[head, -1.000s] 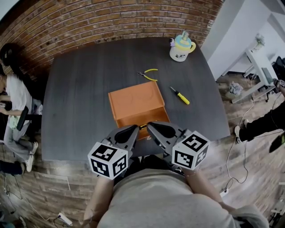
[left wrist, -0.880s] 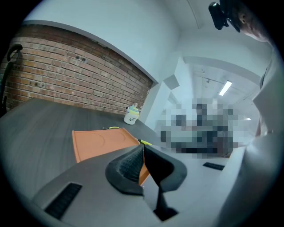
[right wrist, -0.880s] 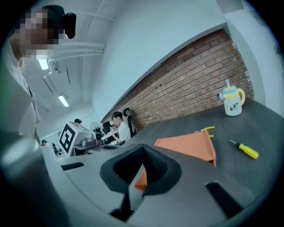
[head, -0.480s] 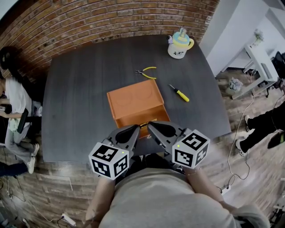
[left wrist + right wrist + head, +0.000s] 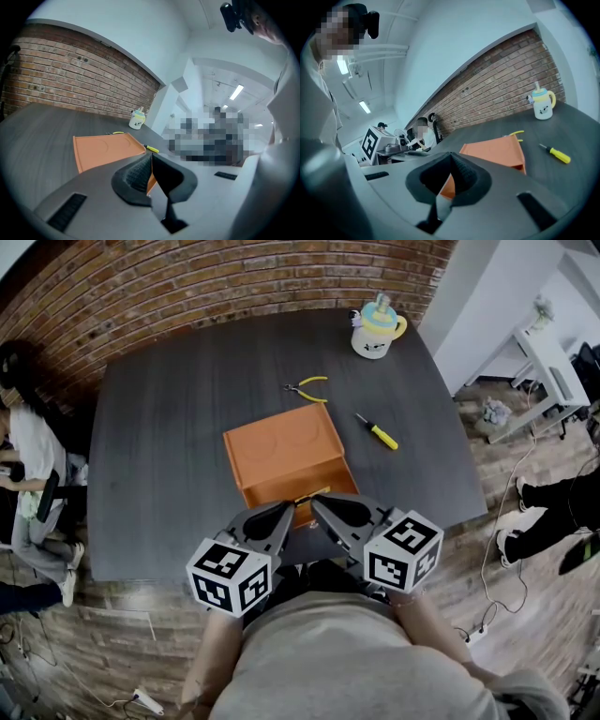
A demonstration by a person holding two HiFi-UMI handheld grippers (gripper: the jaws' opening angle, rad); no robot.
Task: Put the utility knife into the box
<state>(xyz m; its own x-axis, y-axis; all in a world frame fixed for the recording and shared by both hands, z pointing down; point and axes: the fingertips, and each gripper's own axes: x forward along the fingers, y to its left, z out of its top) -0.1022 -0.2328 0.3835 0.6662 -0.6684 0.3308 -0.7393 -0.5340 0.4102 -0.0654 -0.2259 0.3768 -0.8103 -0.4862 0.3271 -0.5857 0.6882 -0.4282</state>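
- On the dark table, in the head view, an orange box is seen near the middle. Yellow-handled pliers lie just beyond its far edge, a yellow-handled screwdriver lies to its right, and a mug stands near the far right corner.
- At the near side of the box, a thin yellow strip, taken to be the utility knife, is seen against the darker opening. Whether it lies wholly inside cannot be told.
- The left gripper and the right gripper are held side by side over the near table edge, with their tips turned toward each other. The yellow strip shows just ahead of the tips, and contact with it cannot be judged.
- In the left gripper view, the jaws are seen closed against each other with nothing clamped. A sliver of the orange box shows beneath them. The flat top of the box, the pliers, the screwdriver and the mug are ranged beyond.
- In the right gripper view, the jaws are likewise met at their tips and nothing is held. The box lies ahead, the screwdriver is seen to its right, and the mug stands far right before a brick wall.
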